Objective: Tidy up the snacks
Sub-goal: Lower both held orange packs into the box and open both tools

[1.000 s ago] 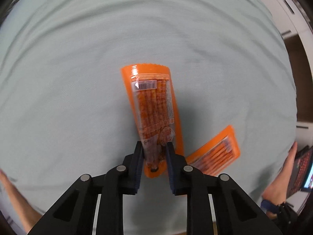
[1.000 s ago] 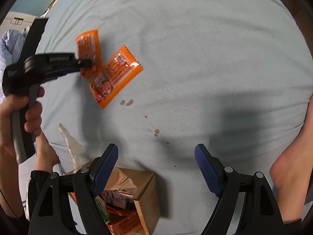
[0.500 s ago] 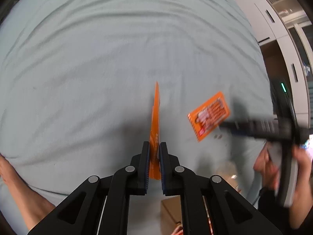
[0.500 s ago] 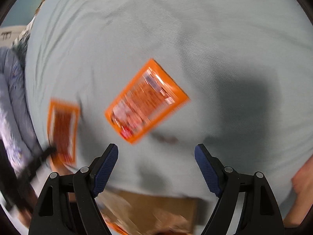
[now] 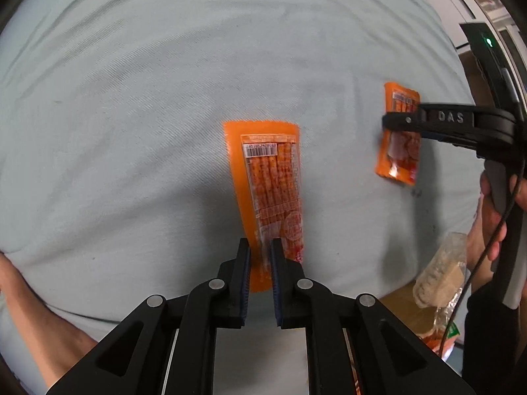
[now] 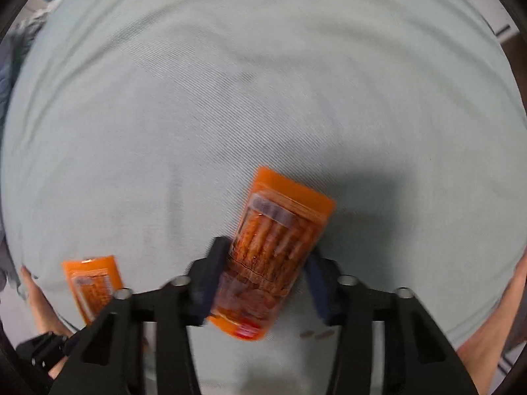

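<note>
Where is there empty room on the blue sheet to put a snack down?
Lots of bare sheet lies beyond and to the left of the orange packet in the left claw. The far sheet past the second orange packet, between the right claw fingers, is bare too. The near right corner is crowded: cardboard box and cracker pack.

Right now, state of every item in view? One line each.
left gripper: shut on first orange snack packet.
first orange snack packet: pinched at its bottom edge, label side up.
right gripper: jaws around second orange snack packet, blurred, closure unclear.
second orange snack packet: between the right jaws.
cardboard box: open, wrappers inside.
</note>
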### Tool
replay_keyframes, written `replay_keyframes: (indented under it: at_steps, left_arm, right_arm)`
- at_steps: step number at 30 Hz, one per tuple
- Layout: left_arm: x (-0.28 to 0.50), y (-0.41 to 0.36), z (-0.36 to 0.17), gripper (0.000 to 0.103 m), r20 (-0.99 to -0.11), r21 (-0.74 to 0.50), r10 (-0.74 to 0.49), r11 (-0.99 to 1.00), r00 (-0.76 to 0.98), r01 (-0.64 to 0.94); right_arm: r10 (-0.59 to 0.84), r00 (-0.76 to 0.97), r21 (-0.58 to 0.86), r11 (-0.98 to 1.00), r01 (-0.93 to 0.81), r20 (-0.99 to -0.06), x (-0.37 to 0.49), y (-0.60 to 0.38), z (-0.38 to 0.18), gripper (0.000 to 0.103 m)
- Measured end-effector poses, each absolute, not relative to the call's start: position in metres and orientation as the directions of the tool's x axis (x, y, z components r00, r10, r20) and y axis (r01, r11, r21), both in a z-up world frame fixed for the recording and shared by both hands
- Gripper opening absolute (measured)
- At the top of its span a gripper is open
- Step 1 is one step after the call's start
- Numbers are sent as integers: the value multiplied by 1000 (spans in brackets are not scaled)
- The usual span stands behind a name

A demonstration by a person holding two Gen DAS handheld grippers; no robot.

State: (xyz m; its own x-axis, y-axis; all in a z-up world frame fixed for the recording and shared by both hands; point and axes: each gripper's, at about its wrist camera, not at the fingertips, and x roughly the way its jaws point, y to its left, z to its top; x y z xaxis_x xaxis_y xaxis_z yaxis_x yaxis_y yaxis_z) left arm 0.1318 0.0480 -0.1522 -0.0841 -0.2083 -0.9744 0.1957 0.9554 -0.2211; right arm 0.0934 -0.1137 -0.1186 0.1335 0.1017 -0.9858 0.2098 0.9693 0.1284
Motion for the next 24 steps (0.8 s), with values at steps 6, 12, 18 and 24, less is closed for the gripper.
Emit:
replay_keyframes:
  at_steps: [6,12,18,24]
  left_arm:
    - [112,39,-106,0,-970,-245,-240,942,-50,231]
    - [61,21,-34,0,-958,-283,-283,908,-45,308]
    - [-4,-6,12,0,-921,-387,-377,847,-100,364]
    - [-34,-44,33,0,-899,-431,-422,799,-118,420]
  right_arm:
    - [205,194,242,951,192,-959,69,-133,-92,9]
    - [244,288,306,932,195,-926,22,-170,-45,9]
    - [309,342,377,914,153,-887,-36,-189,2,9]
    - [391,351,443,893,81,-851,-102,-217,39,9]
